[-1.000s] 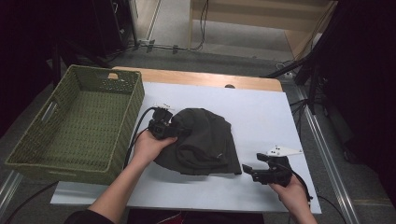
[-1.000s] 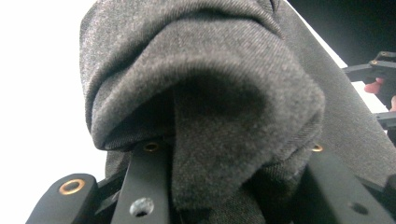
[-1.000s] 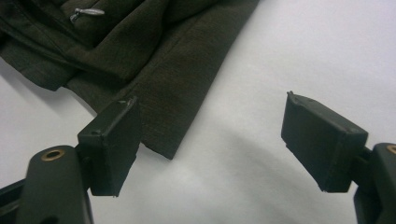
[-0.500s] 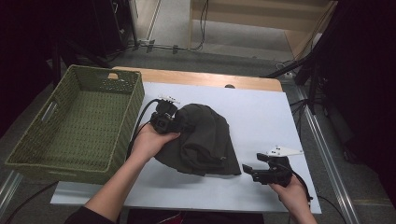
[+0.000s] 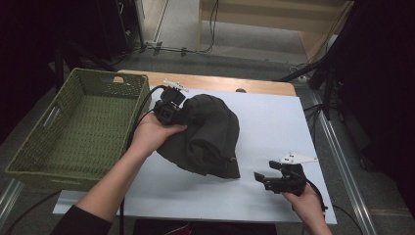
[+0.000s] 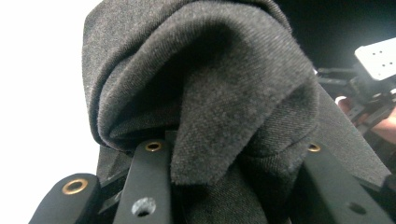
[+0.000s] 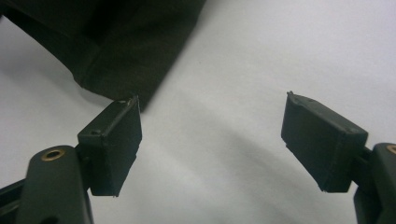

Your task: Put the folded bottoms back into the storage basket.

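A dark grey garment (image 5: 210,137) lies bunched on the white tabletop (image 5: 274,112). My left gripper (image 5: 186,116) is at its back left edge, shut on a thick fold of the cloth (image 6: 210,93), which bulges up between the two jaws of the left gripper (image 6: 233,163). The garment's front right corner (image 7: 116,46) lies just beyond the left jaw of my right gripper (image 7: 212,121). That right gripper (image 5: 262,178) rests near the table's front right, open, with bare white surface between its pads.
A green woven basket (image 5: 29,161) stands at the left of the table, close to the left hand. A wooden table edge (image 5: 220,83) runs along the back. Cables trail from both grippers. Dark floor and furniture surround the table.
My left gripper has moved toward the back and left with the cloth in it, dragging the garment's near-left part along. The right gripper has stayed put.
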Demonstrator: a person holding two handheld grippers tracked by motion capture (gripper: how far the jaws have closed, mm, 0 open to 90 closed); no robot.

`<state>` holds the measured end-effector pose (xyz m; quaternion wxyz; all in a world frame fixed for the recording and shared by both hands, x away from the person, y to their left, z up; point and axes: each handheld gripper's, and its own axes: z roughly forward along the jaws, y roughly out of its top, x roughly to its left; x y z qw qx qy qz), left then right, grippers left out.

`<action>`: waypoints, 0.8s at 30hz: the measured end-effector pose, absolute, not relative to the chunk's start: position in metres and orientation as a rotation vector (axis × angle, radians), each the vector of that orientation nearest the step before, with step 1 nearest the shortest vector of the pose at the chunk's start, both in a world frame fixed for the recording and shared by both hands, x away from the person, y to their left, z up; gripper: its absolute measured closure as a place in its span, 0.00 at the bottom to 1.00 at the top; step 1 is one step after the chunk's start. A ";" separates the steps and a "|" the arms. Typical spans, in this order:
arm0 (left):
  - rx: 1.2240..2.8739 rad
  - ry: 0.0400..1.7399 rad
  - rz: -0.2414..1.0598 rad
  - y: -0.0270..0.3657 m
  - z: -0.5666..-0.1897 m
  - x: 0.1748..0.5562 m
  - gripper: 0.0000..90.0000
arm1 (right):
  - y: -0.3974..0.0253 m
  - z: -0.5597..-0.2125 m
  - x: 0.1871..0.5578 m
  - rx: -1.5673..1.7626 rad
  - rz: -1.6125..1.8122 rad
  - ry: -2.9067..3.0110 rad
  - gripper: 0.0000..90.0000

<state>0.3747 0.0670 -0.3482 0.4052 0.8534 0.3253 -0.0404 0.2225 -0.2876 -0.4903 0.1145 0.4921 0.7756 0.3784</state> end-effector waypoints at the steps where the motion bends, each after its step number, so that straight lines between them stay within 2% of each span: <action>1: 2.154 0.826 -0.110 0.068 -0.345 0.376 0.72 | -0.288 -0.490 0.223 1.443 1.109 2.274 0.21; 17: 2.102 0.870 -0.185 0.096 -0.306 0.394 0.74 | -0.287 -0.492 0.223 1.447 1.109 2.273 0.21; 24: 2.113 0.889 -0.142 0.109 -0.290 0.400 0.74 | -0.286 -0.492 0.223 1.447 1.106 2.281 0.21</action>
